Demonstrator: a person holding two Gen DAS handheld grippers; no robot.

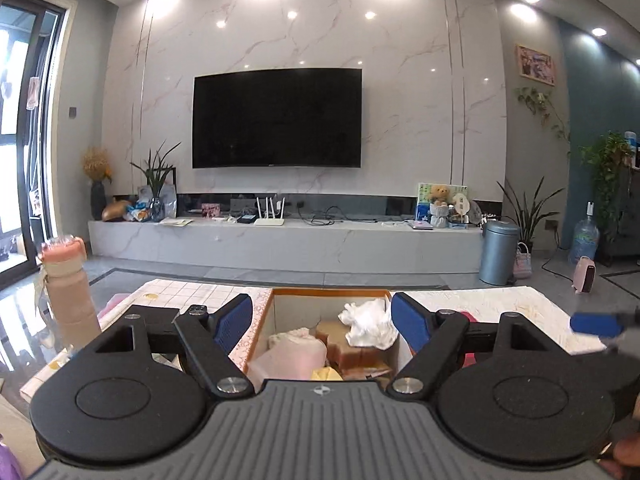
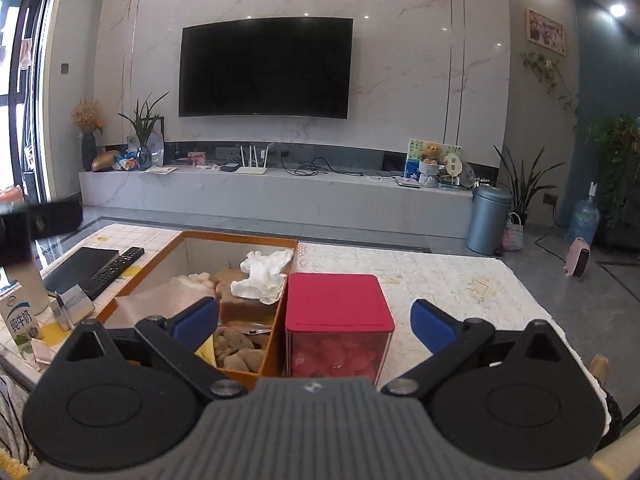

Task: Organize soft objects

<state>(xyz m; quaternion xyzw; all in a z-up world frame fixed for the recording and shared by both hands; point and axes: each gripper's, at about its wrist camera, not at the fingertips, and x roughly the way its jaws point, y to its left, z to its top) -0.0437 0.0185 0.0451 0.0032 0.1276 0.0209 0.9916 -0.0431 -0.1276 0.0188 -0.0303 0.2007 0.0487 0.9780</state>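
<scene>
left claw (image 1: 322,322) spread wide, blue pads (image 1: 234,322) well apart, nothing between them, hovering above the orange-walled open cardboard box (image 2: 178,246) on the bench (image 2: 460,276). right claw (image 2: 316,322) likewise at full spread, empty, blue pads (image 2: 196,322) either side of the clear plastic container with a red square lid (image 2: 338,300), not touching it.

inside the orange-walled box: crumpled white tissue or cloth (image 2: 266,274) lying on top towards the far right corner, resting partly on a tan-brown sponge block (image 2: 244,306); folded pale pink soft cloth (image 2: 176,294) on the near left side; yellow scrap (image 1: 326,374) at the near edge, partly hidden behind the claw body. narrower near compartment, set off by a divider, holding lumpy brown sponge pieces (image 2: 238,350).

red-lidded container standing upright just beside the box's right wall, pinkish-red soft pieces (image 2: 334,354) visible through its clear sides.

left of the box on the tiled part of the bench: black remote control (image 2: 118,268) lying on a flat black rectangular device (image 2: 78,266), small silver metal box (image 2: 72,304), white milk carton with green and blue print (image 2: 22,326). tall pink bottle (image 1: 68,292) upright at the left edge in the left wrist view.

beyond the bench: large black wall-mounted television (image 2: 266,68) on a marble wall, white router (image 2: 252,166) on the low stone shelf, grey cylindrical bin (image 2: 488,220) on the floor.
</scene>
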